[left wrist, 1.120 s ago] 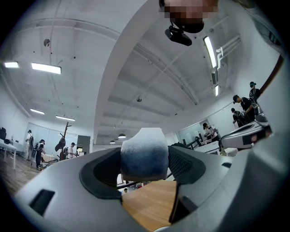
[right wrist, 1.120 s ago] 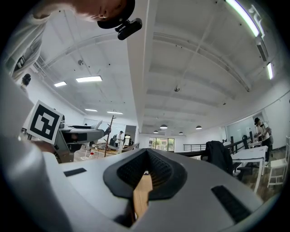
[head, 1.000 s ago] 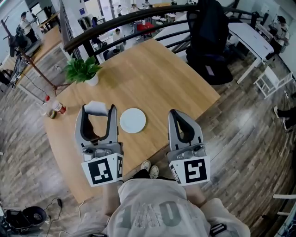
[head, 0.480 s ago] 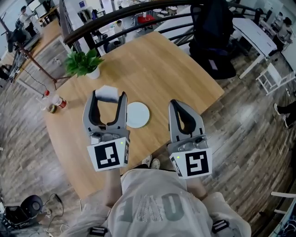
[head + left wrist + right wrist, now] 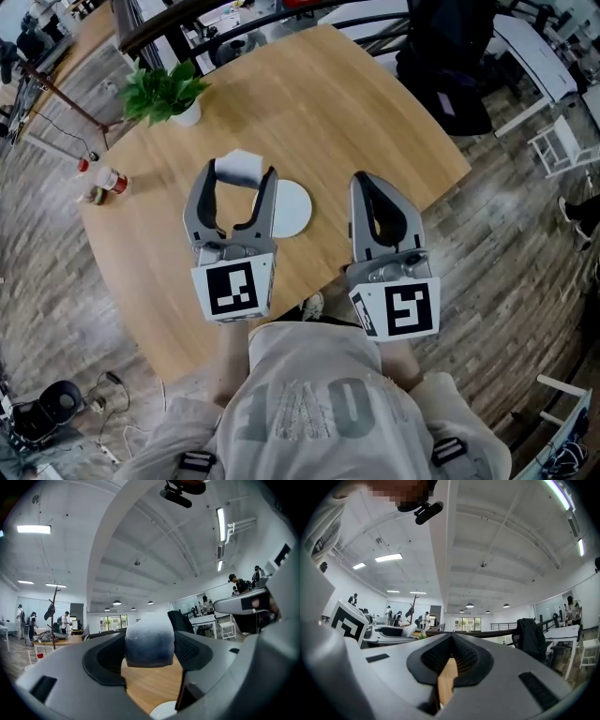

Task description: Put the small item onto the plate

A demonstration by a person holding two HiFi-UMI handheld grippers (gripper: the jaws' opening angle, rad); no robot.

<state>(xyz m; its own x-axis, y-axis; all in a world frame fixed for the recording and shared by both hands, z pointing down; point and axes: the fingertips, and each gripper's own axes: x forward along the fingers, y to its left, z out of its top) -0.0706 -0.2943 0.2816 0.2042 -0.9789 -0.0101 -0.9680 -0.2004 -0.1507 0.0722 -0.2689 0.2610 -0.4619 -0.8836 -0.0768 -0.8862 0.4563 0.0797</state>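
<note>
In the head view you're holding the left gripper (image 5: 241,178) up over the wooden table (image 5: 347,103), and its jaws are clamping a small block (image 5: 238,166) between the tips, so the item is off the table and in your grip, not on the round white plate (image 5: 294,208) yet. The plate is sitting just to the right of that gripper, with the right-hand jaw covering part of its left edge. The block is hanging a bit to the left of it and further from you. The right gripper (image 5: 369,185) is hovering on the plate's other side with its jaws pressed together and nothing in them. A potted plant (image 5: 164,92) and a small bottle (image 5: 111,180) are standing well off to the left, out of the way. In the left gripper view the block is filling the gap between the jaws. It's whitish on top and dark lower down, maybe a sponge, but I can't say for sure. A sliver of the plate's rim is peeking in at the bottom, below and slightly right of the block. The right gripper view is showing only a thin strip of tabletop through the closed jaws. My guess is that the left one is doing the job here: a short shift right and toward you, then down, then release.
</note>
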